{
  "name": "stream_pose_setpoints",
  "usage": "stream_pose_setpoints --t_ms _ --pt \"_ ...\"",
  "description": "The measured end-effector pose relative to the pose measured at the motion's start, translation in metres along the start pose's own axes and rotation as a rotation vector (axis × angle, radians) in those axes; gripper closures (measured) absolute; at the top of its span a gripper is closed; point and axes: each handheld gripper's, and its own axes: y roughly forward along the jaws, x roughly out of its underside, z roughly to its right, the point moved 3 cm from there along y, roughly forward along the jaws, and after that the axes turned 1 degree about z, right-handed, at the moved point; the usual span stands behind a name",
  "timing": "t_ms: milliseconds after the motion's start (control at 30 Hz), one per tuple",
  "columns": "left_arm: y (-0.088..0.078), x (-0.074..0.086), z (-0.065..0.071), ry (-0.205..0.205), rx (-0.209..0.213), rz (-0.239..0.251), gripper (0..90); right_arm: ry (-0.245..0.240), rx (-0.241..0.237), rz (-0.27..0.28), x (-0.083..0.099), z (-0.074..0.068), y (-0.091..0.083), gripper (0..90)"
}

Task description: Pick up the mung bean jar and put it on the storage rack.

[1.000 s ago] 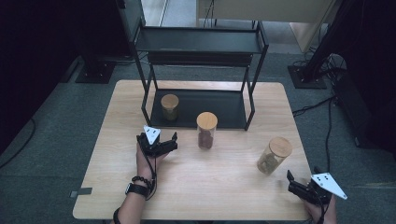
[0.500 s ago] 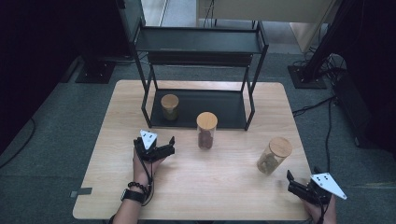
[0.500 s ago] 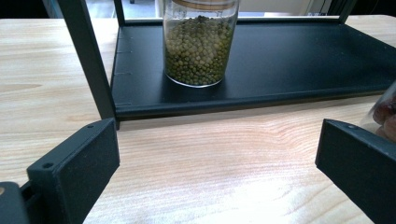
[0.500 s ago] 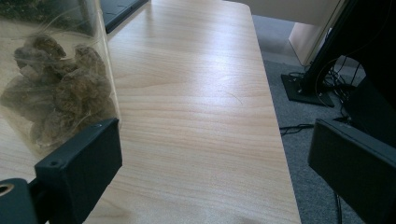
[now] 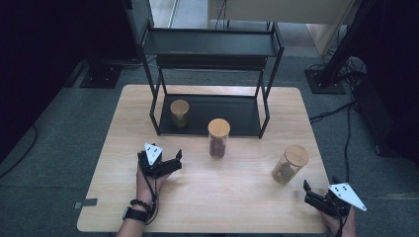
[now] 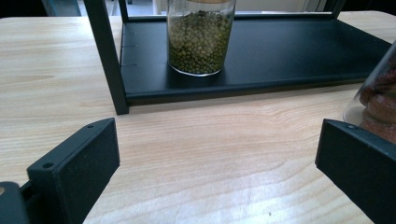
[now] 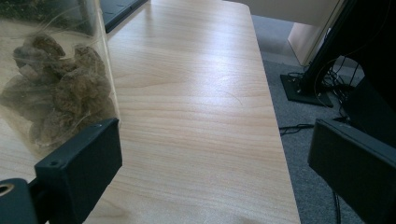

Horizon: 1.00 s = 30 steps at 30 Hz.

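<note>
Three wood-lidded glass jars are here. The jar of green beans (image 5: 179,113) (image 6: 201,39) stands on the bottom shelf of the black rack (image 5: 212,45). A jar of red-brown pieces (image 5: 218,139) (image 6: 379,105) stands on the table just in front of the rack. To its left my left gripper (image 5: 175,162) (image 6: 217,154) is open and holds nothing. A jar of brown lumps (image 5: 289,165) (image 7: 53,88) stands at the right. My right gripper (image 5: 307,192) (image 7: 217,149) is open near the front right corner, just short of that jar.
The rack's front left post (image 6: 106,56) rises close ahead of the left gripper. The table's right edge (image 7: 275,121) runs beside the right gripper, with cables and a stand base (image 7: 308,88) on the floor beyond.
My left gripper has drawn back toward the near edge and slightly left, away from the middle jar. The right gripper and all three jars have stayed put.
</note>
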Motion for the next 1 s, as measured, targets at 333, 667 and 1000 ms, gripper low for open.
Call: stream_pose_setpoints --t_ms 333,667,1000 --pt "-0.014 0.006 -0.007 0.007 0.015 -0.01 0.0 -0.001 0.0 -0.003 0.0 0.0 0.0 2.7" --pt "-0.027 0.011 -0.017 0.008 0.011 -0.01 0.2 0.002 0.001 -0.002 0.0 0.0 0.0 2.6" --pt "-0.04 0.016 -0.03 0.013 -0.007 -0.015 0.2 0.004 -0.003 0.001 0.0 0.0 0.0 2.7"
